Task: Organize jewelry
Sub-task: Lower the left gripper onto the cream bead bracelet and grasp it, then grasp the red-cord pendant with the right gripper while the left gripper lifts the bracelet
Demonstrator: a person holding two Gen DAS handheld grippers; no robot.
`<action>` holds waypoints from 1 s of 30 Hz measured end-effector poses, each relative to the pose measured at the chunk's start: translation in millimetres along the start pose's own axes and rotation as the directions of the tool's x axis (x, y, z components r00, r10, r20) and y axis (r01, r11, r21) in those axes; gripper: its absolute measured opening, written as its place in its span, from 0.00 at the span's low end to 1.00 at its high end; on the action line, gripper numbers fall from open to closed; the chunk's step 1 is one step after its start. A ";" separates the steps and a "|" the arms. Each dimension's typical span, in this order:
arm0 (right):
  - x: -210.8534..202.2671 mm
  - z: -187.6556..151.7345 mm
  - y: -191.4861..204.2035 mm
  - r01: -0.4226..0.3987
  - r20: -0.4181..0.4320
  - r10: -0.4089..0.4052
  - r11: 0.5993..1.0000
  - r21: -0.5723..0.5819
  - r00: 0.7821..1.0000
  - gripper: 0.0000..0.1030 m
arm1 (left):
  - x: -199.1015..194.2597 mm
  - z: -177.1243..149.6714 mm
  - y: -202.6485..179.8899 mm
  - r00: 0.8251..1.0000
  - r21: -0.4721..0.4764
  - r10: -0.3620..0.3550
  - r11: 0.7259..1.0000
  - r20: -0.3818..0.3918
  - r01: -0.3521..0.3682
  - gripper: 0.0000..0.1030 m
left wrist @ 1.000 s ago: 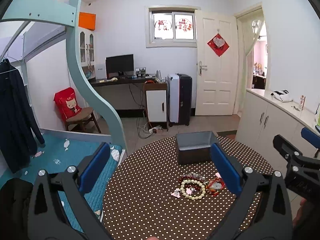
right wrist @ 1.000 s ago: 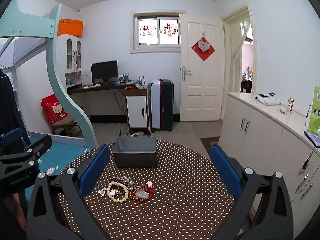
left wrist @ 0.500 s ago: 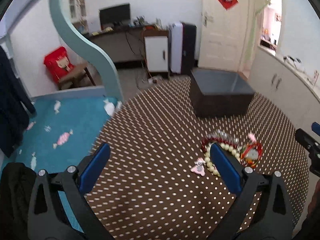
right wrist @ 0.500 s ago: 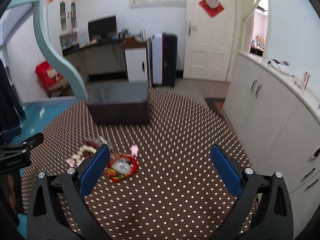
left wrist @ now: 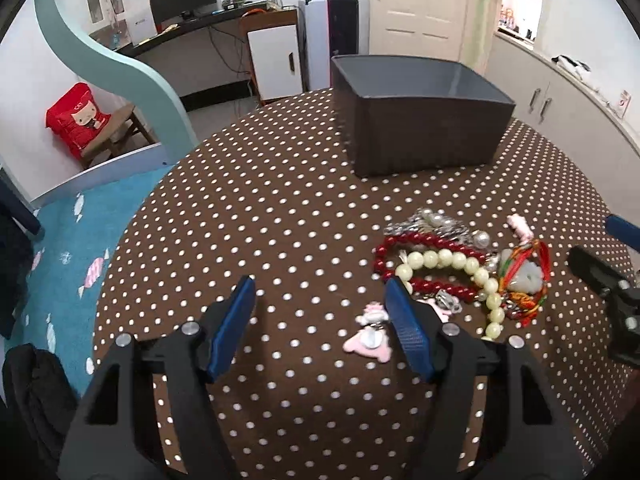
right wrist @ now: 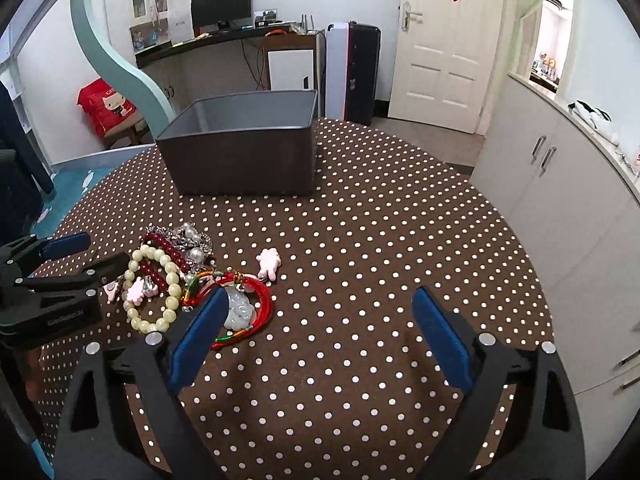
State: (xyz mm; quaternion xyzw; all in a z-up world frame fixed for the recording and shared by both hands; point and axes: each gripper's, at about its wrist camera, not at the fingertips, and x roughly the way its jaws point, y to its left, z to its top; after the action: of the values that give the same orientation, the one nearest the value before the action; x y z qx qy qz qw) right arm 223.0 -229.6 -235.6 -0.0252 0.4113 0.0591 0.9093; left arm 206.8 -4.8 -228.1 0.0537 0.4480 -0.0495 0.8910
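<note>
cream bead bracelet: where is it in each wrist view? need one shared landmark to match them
Left wrist: cream bead bracelet lies right of centre, over the red beads, just beyond the left gripper.
Right wrist: bracelet lies lower left, left of the right gripper.
Shared landmark: grey box, behind the pile in both.

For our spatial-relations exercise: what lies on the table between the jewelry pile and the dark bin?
Nothing: only bare polka-dot tablecloth separates the jewelry pile from the dark bin, clearest in the right wrist view.
</note>
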 end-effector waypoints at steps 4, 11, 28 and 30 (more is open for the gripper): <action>5.6 0.5 0.1 -0.015 -0.011 0.015 1.000 -0.005 1.000 0.87 | -0.2 2.3 -1.7 0.999 0.005 -0.038 0.999 0.005 0.038 0.73; 5.6 -0.1 -0.9 -0.032 -0.017 0.032 0.999 0.000 0.999 0.87 | -15.0 -2.3 -2.8 0.993 -0.007 -0.115 0.993 0.013 0.115 0.78; 11.1 -2.2 -0.2 -0.065 -0.051 0.065 0.998 -0.011 0.997 0.75 | 7.4 4.9 -23.8 0.993 0.087 -0.110 0.990 -0.041 0.113 0.19; 13.5 -2.9 1.6 -0.076 -0.066 0.075 0.997 -0.013 0.995 0.67 | 5.3 3.2 -21.0 0.991 0.072 -0.130 0.989 -0.043 0.133 0.11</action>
State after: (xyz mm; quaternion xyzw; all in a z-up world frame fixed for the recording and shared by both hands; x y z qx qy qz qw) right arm 229.4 -227.1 -247.7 -0.0187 0.4408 0.0956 0.8923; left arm 209.6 -26.2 -231.5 0.0584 0.4652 -0.1237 0.8746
